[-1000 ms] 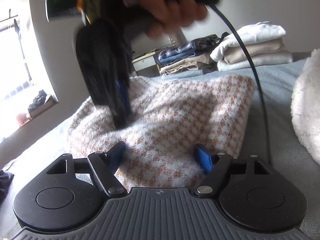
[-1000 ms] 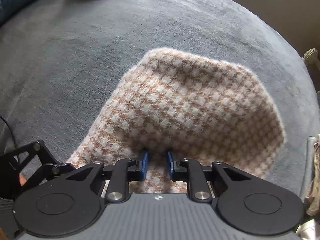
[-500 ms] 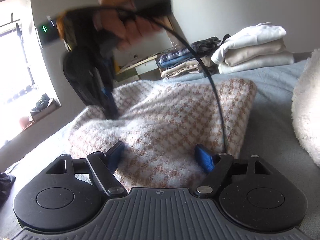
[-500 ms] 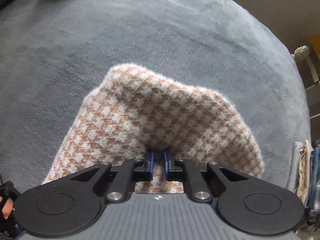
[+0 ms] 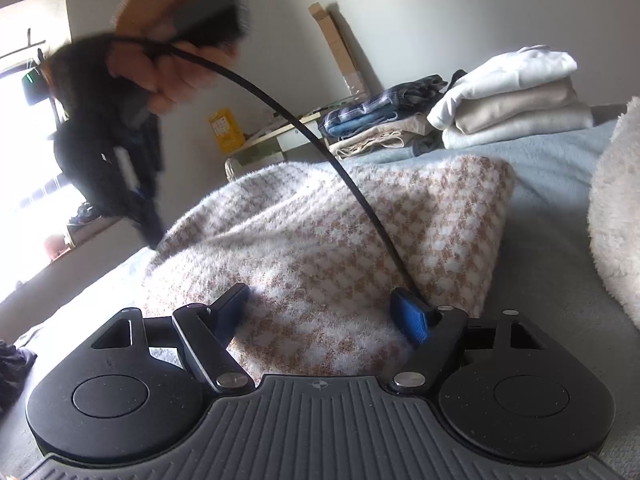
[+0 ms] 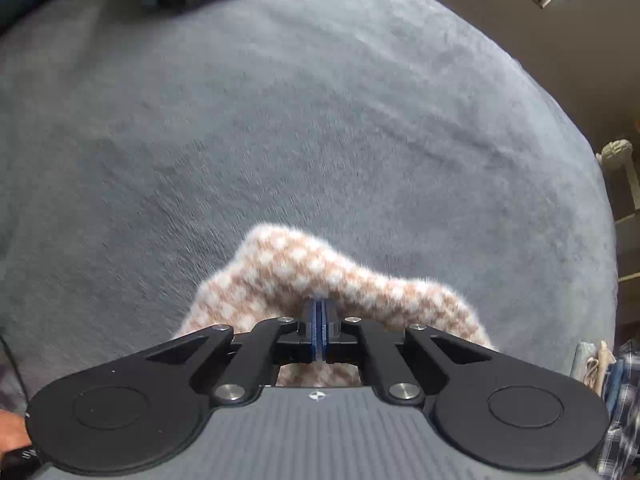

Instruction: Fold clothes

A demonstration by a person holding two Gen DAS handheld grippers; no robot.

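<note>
Right claw [image 6: 319,330] shut empty above checked sweater [image 5: 340,240]; left claw [image 5: 326,312] gapes beside cable [image 5: 320,148].

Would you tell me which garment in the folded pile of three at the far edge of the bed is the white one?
The top one: bright white and bulging over two flatter beige layers.
</note>
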